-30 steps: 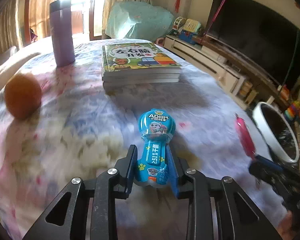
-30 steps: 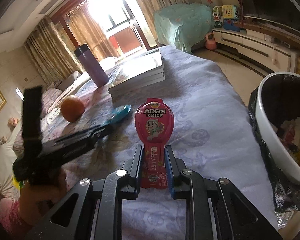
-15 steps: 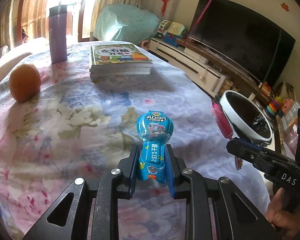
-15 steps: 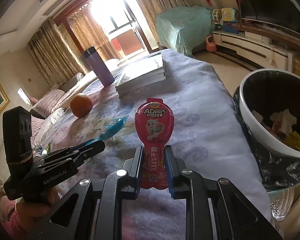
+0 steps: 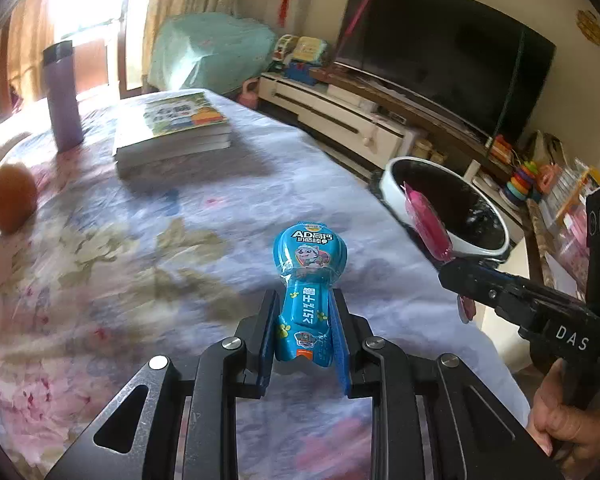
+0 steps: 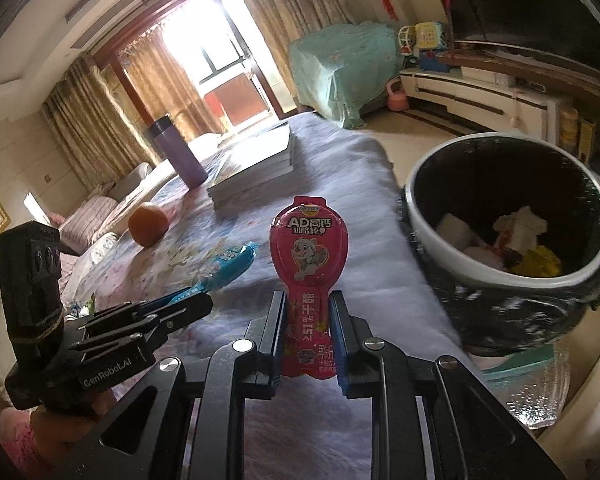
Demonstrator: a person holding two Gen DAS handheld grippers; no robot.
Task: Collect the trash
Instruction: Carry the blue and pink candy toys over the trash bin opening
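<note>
Both claws, left point(image 5: 304, 320) clamping the blue wrapper point(image 5: 307, 280), right point(image 6: 305, 318) the pink wrapper point(image 6: 309, 276), have moved nearer the bin point(image 6: 452, 258).

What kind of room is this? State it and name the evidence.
Most likely a family living room: a large television on a low white media cabinet, children's toys beside it, curtained window doors, and a sofa beyond the cloth-covered table.
</note>
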